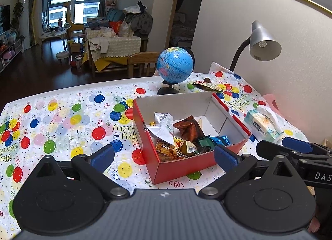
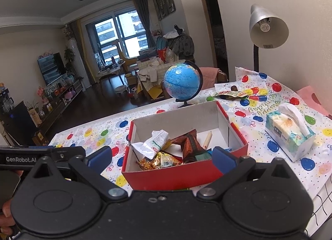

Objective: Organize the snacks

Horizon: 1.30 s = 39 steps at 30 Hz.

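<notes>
A red cardboard box (image 1: 176, 168) with a white inside stands on the balloon-print tablecloth; it also shows in the right wrist view (image 2: 172, 177). Several snack packets lie in it: a white packet (image 1: 164, 124), a brown packet (image 1: 189, 129), a peanut pack (image 1: 167, 150), green and blue packets (image 1: 215, 141). One snack packet (image 1: 204, 86) lies on the table behind the box, beside the globe. My left gripper (image 1: 164, 157) is open and empty, held in front of the box. My right gripper (image 2: 160, 158) is open and empty, also in front of the box.
A blue globe (image 1: 175, 67) stands behind the box. A tissue pack (image 1: 263, 123) lies right of the box. A grey desk lamp (image 1: 262, 41) leans over the table's back right. A wooden chair (image 1: 141, 61) stands behind the table. My right gripper shows at the right edge of the left wrist view (image 1: 290, 148).
</notes>
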### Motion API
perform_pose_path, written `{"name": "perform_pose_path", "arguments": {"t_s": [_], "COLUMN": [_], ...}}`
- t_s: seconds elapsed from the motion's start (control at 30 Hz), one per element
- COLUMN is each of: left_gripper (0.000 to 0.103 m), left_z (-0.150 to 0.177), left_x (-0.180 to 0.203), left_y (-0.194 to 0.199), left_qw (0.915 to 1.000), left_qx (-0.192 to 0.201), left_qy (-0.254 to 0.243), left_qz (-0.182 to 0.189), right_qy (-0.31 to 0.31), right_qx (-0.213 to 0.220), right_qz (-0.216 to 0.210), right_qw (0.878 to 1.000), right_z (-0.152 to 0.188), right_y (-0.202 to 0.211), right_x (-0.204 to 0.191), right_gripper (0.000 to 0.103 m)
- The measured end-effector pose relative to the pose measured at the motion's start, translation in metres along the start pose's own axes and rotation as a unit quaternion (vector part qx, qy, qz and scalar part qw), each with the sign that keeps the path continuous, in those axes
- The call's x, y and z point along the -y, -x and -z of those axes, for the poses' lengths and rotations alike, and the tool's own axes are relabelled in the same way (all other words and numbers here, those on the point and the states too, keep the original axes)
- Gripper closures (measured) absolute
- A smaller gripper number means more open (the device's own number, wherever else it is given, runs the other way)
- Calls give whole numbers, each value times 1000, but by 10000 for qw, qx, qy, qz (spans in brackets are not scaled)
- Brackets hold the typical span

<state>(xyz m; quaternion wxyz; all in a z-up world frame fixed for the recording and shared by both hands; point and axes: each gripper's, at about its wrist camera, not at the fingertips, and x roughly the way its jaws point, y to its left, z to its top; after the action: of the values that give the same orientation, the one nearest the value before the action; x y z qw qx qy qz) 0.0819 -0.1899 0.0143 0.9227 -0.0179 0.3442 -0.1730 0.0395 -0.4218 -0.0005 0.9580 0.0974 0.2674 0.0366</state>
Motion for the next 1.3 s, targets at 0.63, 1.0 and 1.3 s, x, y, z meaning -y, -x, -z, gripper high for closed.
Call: {"name": "perform_pose_path", "arguments": {"t_s": [0.63,1.0,1.3], "left_gripper": [0,0,0], "left_z": [-1,-1,-1], "left_x": [3,2,-7], "left_y": [1,7,10], "left_qw": [9999,9996,9997], "left_qx": [120,227,180], "left_qy": [-36,-65,20], "left_qz": [74,134,155], "right_qy": [264,341,357], "right_qx": [261,348,325], "right_qz": [172,215,205], "right_qw": [9992,9986,9986], "right_z": [-3,-7,-6], "right_y": [6,6,5], "right_x": [-6,-13,-19], "right_gripper": [0,0,0]}}
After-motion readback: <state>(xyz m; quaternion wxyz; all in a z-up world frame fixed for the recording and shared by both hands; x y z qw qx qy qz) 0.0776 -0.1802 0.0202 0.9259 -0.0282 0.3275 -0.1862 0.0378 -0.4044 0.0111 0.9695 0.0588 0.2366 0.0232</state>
